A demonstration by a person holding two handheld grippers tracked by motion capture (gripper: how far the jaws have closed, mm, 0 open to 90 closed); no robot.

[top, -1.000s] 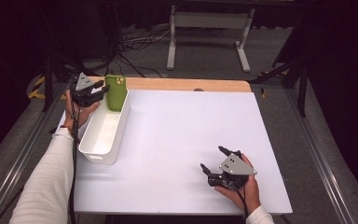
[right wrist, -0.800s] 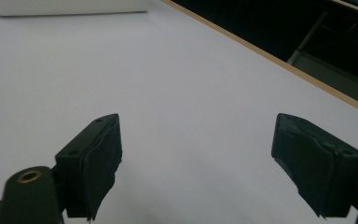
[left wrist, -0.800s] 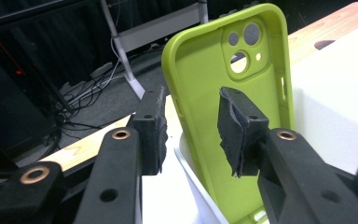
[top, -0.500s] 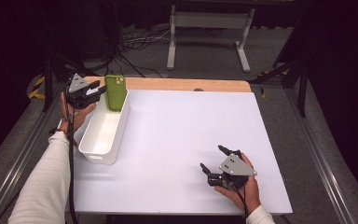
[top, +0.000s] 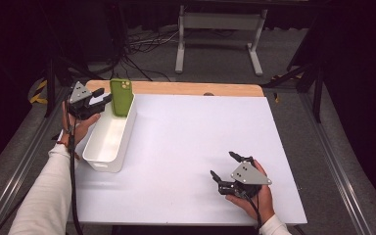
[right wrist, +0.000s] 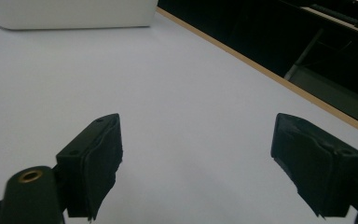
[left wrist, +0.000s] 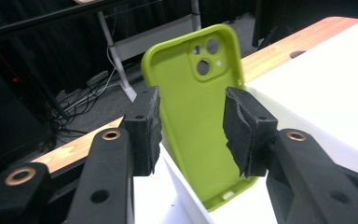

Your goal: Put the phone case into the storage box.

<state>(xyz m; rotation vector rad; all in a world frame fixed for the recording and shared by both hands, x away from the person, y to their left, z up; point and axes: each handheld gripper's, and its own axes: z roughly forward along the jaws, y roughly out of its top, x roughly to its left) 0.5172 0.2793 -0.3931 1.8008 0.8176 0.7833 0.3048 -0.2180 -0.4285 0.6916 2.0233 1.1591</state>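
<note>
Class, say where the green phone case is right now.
In the high view the green phone case stands upright at the far end of the white bin, on the table's left side, just beyond the left gripper, whose open jaws do not touch it.

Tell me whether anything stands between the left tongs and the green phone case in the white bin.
Nothing visible does. The left tongs have just been opening; their pads stand apart from the green silicone phone case, which stands upright leaning on the far end wall of the white plastic bin.
</note>
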